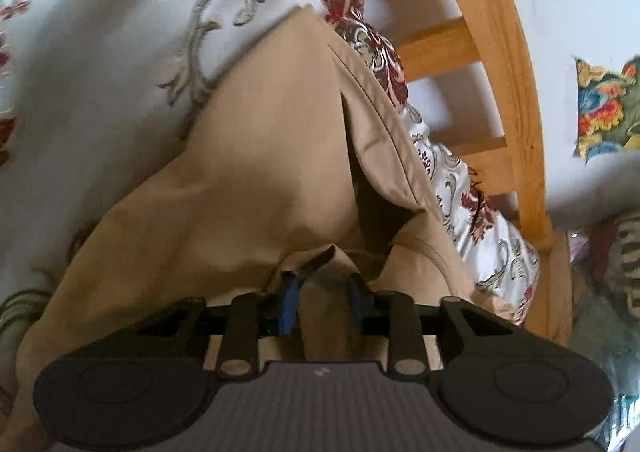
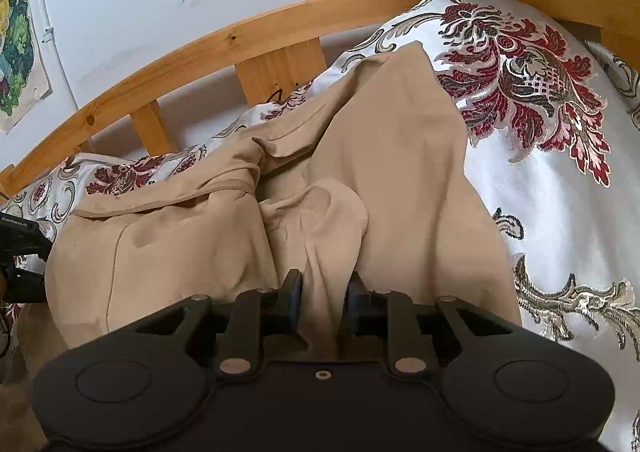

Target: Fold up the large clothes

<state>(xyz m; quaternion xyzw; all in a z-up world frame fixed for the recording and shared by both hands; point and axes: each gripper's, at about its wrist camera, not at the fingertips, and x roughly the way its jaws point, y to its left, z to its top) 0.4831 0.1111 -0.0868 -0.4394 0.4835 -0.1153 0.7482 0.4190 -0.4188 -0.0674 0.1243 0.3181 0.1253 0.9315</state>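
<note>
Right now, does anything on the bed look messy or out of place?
The tan garment is bunched and creased on the patterned bedspread, not flat, its far edge crumpled against the wooden bed rail. Nothing looks torn or spilled.

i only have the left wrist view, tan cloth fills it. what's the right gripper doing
Observer: The right gripper has a ridge of the tan garment between its jaws, which stand slightly apart.
Operator: any seam or hem near it
Observer: Yes, a stitched hem curves across the garment to its left.
Operator: what's past the cloth on that side
Observer: A big red floral motif on the white bedspread, to the right of the garment.
Operator: is my gripper visible from there
Observer: A black piece of gear pokes in at the left edge; I cannot tell if it is yours.
</note>
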